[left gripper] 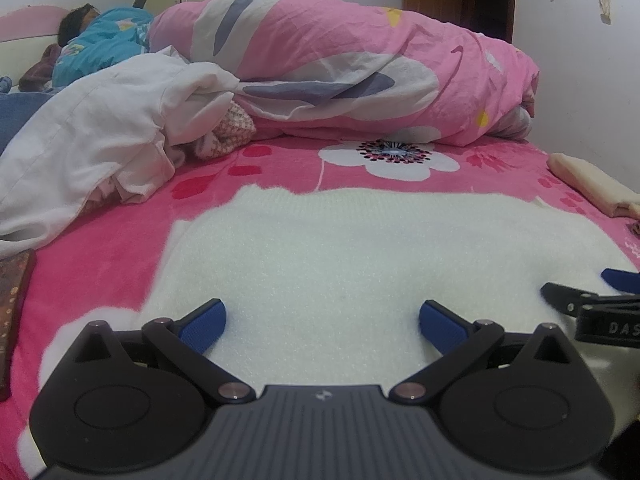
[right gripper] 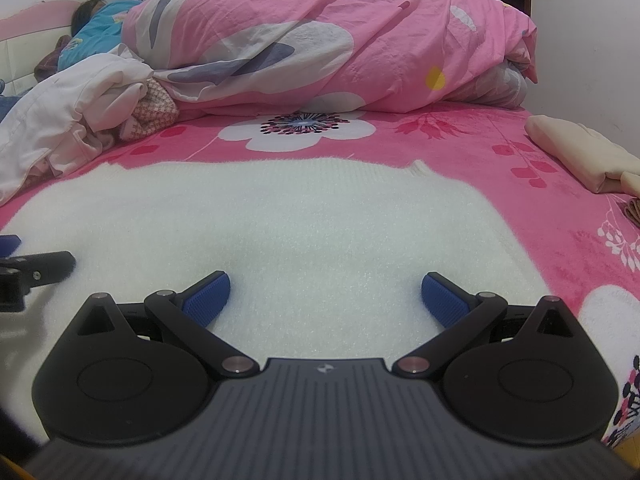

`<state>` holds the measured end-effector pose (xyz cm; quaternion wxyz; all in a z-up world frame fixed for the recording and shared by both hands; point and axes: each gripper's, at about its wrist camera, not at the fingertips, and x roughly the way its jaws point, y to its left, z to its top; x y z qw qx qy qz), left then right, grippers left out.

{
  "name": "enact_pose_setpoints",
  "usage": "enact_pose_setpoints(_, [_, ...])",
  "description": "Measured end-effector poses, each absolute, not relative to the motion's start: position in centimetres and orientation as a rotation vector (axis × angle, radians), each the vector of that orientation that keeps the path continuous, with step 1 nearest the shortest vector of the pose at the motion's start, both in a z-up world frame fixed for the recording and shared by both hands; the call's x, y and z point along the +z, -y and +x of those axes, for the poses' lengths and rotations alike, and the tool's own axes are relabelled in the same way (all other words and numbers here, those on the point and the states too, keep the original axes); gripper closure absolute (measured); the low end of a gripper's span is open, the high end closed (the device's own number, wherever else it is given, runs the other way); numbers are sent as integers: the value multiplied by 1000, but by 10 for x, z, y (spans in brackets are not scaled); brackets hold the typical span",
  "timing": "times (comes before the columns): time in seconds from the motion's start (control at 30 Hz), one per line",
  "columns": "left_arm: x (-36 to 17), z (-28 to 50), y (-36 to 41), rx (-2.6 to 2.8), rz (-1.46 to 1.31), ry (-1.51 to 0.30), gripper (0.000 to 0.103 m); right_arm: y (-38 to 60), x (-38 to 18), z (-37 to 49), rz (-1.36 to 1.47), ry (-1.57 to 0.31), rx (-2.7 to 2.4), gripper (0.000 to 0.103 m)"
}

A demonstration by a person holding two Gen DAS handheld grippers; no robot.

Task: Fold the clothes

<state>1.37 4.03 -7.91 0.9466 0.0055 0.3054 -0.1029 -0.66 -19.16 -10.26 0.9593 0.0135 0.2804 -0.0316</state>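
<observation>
Lettering "DAS" (left gripper: 622,328) in white on black strap of right gripper (right gripper: 325,294), readable from left wrist view, cut by frame edge. Small logo mark on body of each tool, too small to read. Left gripper (left gripper: 322,322) wide open, nothing between blue pads (left gripper: 202,326). Right gripper also wide open, holding nothing. Both over near part of white fluffy sweater (left gripper: 340,260), spread flat on pink floral blanket (left gripper: 120,248). Far edge of sweater straight ahead of both tongs; free blanket beyond, up to rolled pink duvet (left gripper: 360,64). Left of left gripper, heap of white clothes (left gripper: 92,148), near sweater's left edge. Right of right gripper, folded cream garment (right gripper: 580,152), apart from sweater.
</observation>
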Motion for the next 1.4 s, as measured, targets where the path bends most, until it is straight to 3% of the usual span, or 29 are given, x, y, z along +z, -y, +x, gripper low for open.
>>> enact_pose_setpoints(0.33, [-62,49,-30,-213,-12,-650,0,193,-103,-7,34,-562,-58,1])
enact_pose_setpoints(0.73, [-78,71,-21,-125,38,-725,0,198,-102,-9,52,-561,-33,1])
enact_pose_setpoints(1.03, [-79,73,-14,-98,83,-739,0,225,-58,6,52,-512,-10,1])
enact_pose_setpoints(1.23, [-79,75,-13,-93,91,-742,0,261,-99,50,72,-651,-51,1])
enact_pose_setpoints(1.4, [-80,75,-12,-88,95,-741,0,259,-70,61,76,-653,-12,1])
